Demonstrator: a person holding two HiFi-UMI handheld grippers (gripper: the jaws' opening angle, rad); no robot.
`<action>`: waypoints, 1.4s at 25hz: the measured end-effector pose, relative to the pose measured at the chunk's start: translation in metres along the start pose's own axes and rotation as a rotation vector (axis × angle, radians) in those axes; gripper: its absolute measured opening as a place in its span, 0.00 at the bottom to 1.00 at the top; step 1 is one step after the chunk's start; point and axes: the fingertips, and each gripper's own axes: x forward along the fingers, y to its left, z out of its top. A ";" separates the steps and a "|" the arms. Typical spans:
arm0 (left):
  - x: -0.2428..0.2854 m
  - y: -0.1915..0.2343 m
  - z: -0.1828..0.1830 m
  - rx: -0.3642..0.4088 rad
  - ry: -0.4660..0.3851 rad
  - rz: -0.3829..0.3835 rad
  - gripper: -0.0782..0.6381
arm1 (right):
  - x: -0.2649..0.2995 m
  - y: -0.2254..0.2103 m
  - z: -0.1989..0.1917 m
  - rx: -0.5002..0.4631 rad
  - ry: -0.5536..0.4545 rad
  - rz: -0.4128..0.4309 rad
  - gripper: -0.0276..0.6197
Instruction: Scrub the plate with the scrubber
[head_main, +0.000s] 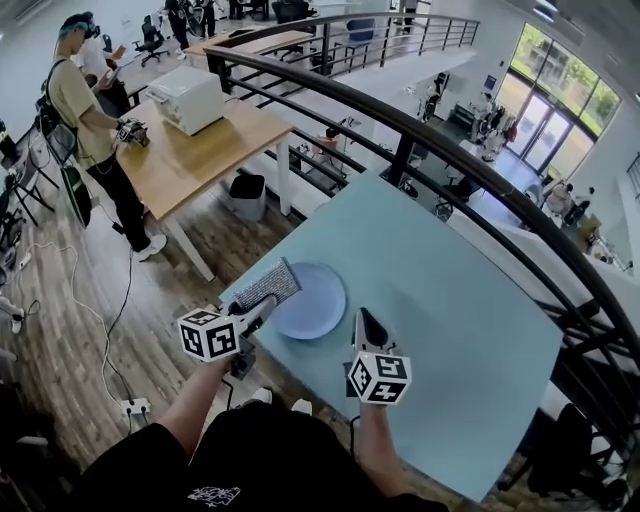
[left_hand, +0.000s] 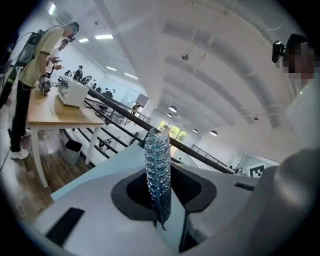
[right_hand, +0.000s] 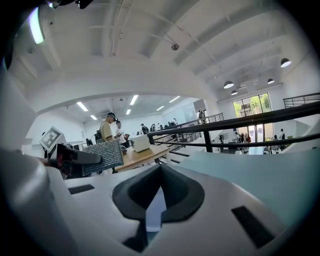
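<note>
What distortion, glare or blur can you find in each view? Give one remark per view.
Head view: the railing bows into an arc, and the windows are the brightest patch. Left gripper view: black fisheye rim, scrubber in focus. Right gripper view: same rim, and a ceiling lamp glares upper left.

No legible word, number or brand name appears in any view. The only sign-like graphics are the black-and-white square coded markers on the left cube (head_main: 208, 335) of the left tool (head_main: 258, 310) and on the right cube (head_main: 379, 378) of the right tool (head_main: 366, 322). These markers carry block patterns, not characters. A small white print (head_main: 214, 495) on the black garment (head_main: 290, 450) at the bottom edge of the head view is too small to read.
</note>
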 end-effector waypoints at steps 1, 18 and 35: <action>0.000 -0.003 0.003 0.016 -0.007 -0.001 0.25 | -0.001 0.001 0.004 -0.005 -0.006 -0.001 0.05; -0.022 0.002 0.068 0.240 -0.118 -0.018 0.25 | -0.004 0.041 0.050 -0.049 -0.102 -0.062 0.05; -0.050 0.006 0.134 0.496 -0.257 0.006 0.25 | -0.007 0.085 0.093 -0.133 -0.207 -0.105 0.05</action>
